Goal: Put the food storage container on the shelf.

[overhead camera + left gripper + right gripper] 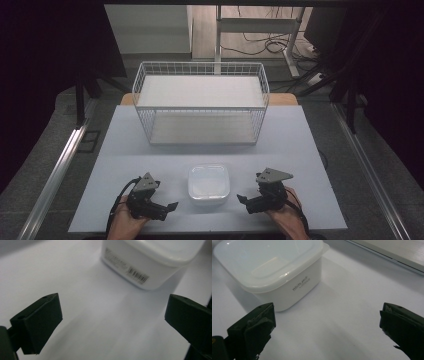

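High view: at the near edge of the table (125,150), 2 hands come in from below, each wrapped around a gripper. The left hand (127,220) sits low at the near left, its left gripper (167,207) angled inward toward the middle, jaws spread apart with nothing between them. The right hand (285,215) mirrors it at the near right, and the right gripper (244,200) points inward too, jaws likewise parted and empty. Between the 2 tools, near both but touching neither, stands a white lidded plastic container (208,184), square with rounded corners, lid on.

In the left gripper view the container (150,262) lies ahead and to the right of the wide-spread jaws, a barcode label on its side wall. In the right gripper view it (274,272) sits ahead and to the left, small print on its side.

Farther back on the table stands a white wire rack (200,102) with 2 shelf levels, well apart from the container.
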Action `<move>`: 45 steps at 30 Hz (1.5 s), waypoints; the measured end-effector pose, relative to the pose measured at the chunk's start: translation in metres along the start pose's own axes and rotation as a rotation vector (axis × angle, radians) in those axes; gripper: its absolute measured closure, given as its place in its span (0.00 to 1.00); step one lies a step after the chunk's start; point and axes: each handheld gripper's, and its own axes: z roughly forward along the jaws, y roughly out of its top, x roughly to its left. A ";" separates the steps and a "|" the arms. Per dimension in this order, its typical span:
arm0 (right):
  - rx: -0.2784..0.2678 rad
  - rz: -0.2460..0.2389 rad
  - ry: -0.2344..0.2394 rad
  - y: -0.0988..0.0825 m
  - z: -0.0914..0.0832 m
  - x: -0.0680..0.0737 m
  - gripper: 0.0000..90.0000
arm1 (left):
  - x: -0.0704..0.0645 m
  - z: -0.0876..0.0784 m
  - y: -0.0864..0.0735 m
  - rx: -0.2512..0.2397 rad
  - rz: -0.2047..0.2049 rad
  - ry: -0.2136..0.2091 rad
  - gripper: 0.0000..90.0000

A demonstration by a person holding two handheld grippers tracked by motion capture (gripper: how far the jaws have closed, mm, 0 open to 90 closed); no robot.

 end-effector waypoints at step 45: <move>0.110 0.221 0.251 0.045 0.035 0.007 0.40 | -0.001 0.032 0.052 0.001 -0.123 -0.241 0.42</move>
